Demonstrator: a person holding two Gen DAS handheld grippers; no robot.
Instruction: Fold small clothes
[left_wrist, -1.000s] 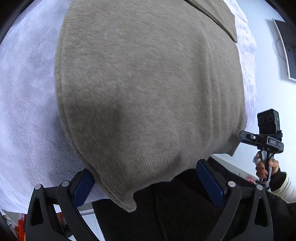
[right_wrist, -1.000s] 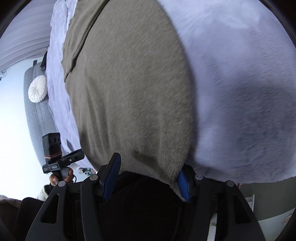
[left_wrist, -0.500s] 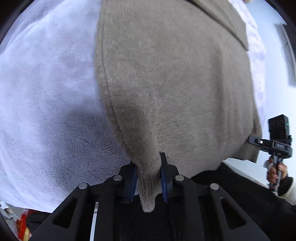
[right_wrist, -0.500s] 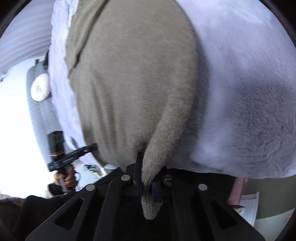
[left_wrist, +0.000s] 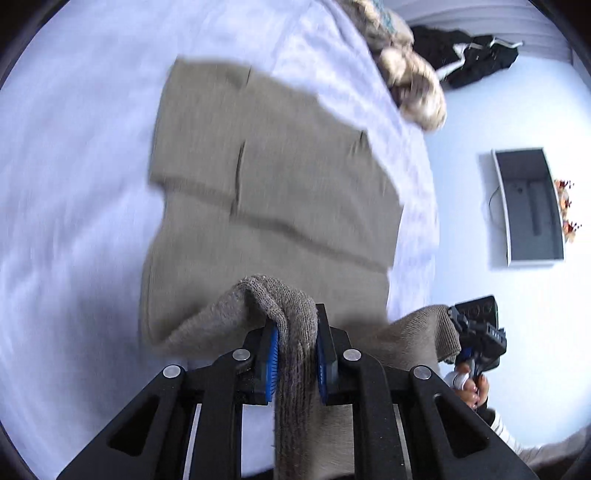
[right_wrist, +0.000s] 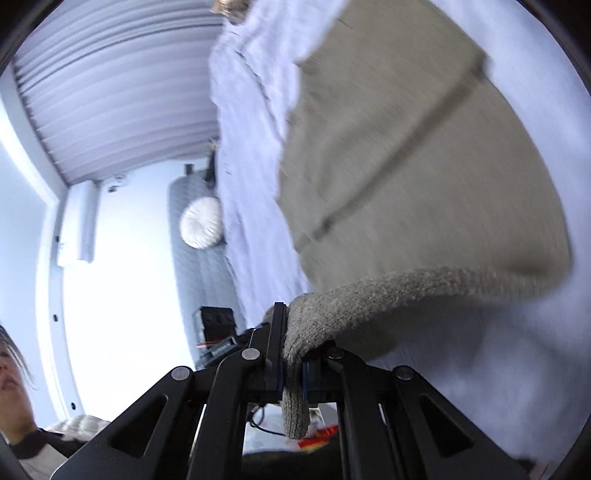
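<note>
White fleece bed cover under the work. Both tongs were spread a second ago; now left gripper, jaws closing, and right gripper, pressed together, pinch the beige knit sweater's near hem corners, lifted. Rest lies flat ahead. Fold-over can start.

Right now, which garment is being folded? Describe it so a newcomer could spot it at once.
Start at the wide white fleecy bedspread. Spread across its middle lies a flat taupe knitted sweater, its near hem pinched at one corner by the left claw, still closing, and at the other by the right claw. The crumpled beige furry heap and the black garment lie untouched beyond it.
</note>
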